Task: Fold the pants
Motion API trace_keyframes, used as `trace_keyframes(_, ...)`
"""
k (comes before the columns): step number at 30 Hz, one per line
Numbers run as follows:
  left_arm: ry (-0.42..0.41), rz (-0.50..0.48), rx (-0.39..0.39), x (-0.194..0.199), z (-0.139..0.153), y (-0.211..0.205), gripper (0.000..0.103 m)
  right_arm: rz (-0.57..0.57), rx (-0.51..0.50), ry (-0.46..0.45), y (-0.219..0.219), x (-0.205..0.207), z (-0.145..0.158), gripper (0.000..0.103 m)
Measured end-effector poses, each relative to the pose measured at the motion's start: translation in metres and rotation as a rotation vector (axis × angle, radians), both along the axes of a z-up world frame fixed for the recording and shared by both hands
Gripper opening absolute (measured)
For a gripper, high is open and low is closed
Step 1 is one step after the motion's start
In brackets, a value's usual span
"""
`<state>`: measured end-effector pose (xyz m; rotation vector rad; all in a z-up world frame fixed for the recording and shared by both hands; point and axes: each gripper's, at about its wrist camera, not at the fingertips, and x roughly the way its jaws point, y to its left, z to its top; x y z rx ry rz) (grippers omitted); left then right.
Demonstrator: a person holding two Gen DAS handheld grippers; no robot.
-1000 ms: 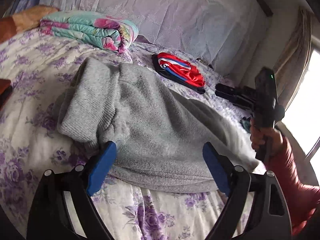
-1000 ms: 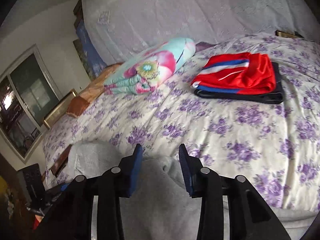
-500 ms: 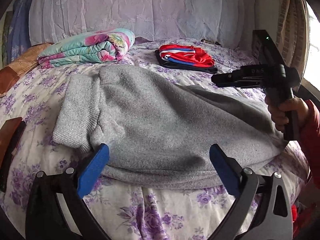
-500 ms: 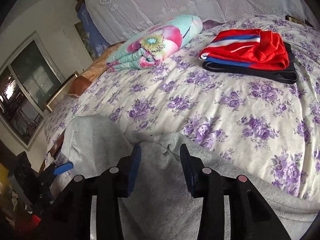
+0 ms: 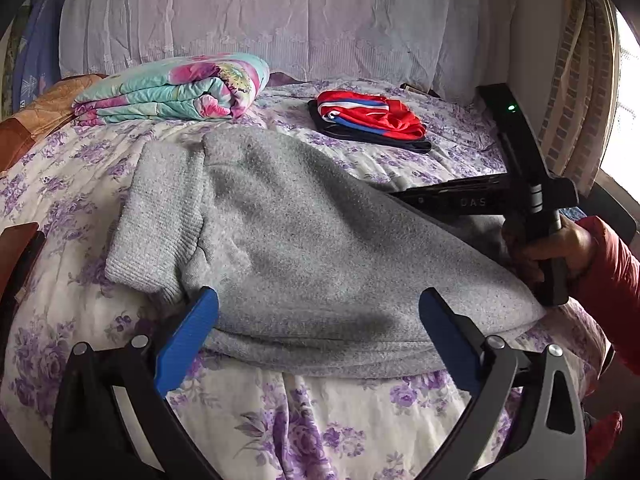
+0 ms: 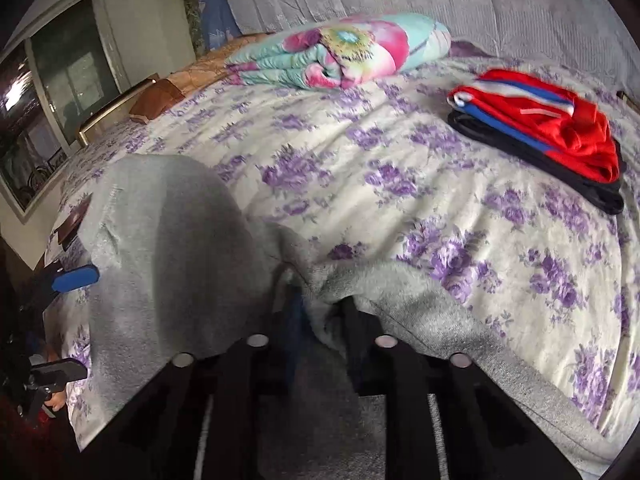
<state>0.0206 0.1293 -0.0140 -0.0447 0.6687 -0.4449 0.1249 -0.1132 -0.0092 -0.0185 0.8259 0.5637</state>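
Grey knit pants (image 5: 304,240) lie spread over the flowered bed, ribbed waistband to the left. My left gripper (image 5: 318,320) stands wide open at the pants' near edge, with the hem between its blue pads (image 5: 188,332) and no pad pressing. In the right wrist view my right gripper (image 6: 320,304) is closing, its fingers close together with a raised fold of the grey pants (image 6: 172,260) pinched between them. The left wrist view shows the right tool (image 5: 460,200) low over the pants' far right side, held by a hand in a red sleeve (image 5: 560,248).
A folded floral quilt (image 5: 172,88) lies at the back left. Folded red, blue and black clothes (image 5: 372,120) lie at the back right. A padded headboard cover (image 5: 280,20) stands behind, a curtained window to the right. A brown object (image 5: 16,256) sits at the left edge.
My right gripper dropped into the grey fabric and its fingers drew together on a fold. The left gripper rolled level and spread a little wider.
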Motion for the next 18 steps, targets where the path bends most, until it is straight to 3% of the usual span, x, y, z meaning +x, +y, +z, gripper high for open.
trace_keyframes(2, 0.003, 0.000, 0.003, 0.001, -0.001, 0.000, 0.098, -0.077, 0.068, -0.022, -0.019, 0.011, 0.013, 0.012)
trace_keyframes(4, 0.009, -0.001, 0.008, 0.002, -0.001, 0.000, 0.098, -0.160, 0.156, 0.039, -0.040, 0.036, 0.011, 0.011)
trace_keyframes(6, 0.014, -0.001, 0.011, 0.004, -0.001, -0.001, 0.098, -0.214, 0.107, 0.051, -0.039, 0.055, -0.006, 0.010)
trace_keyframes(8, 0.016, 0.001, 0.015, 0.005, -0.001, -0.002, 0.098, -0.217, 0.065, 0.134, -0.031, 0.071, -0.036, 0.007)
trace_keyframes(10, 0.018, 0.001, 0.015, 0.005, -0.001, -0.002, 0.098, -0.250, 0.159, 0.179, -0.043, 0.078, -0.042, 0.009)
trace_keyframes(12, 0.025, -0.006, -0.015, 0.005, 0.000, 0.003, 0.098, -0.342, 0.170, 0.216, -0.060, 0.081, -0.049, 0.009)
trace_keyframes(14, 0.039, 0.015, -0.075, 0.005, 0.004, 0.013, 0.098, -0.365, 0.293, 0.262, -0.080, 0.081, -0.056, 0.007)
trace_keyframes(16, 0.054, 0.046, -0.152, 0.003, 0.015, 0.022, 0.098, -0.433, 0.359, 0.196, -0.097, 0.063, -0.043, 0.013)
trace_keyframes(18, 0.031, 0.024, -0.207, 0.001, 0.033, 0.021, 0.098, -0.396, 0.379, 0.099, -0.095, 0.039, -0.018, 0.013)
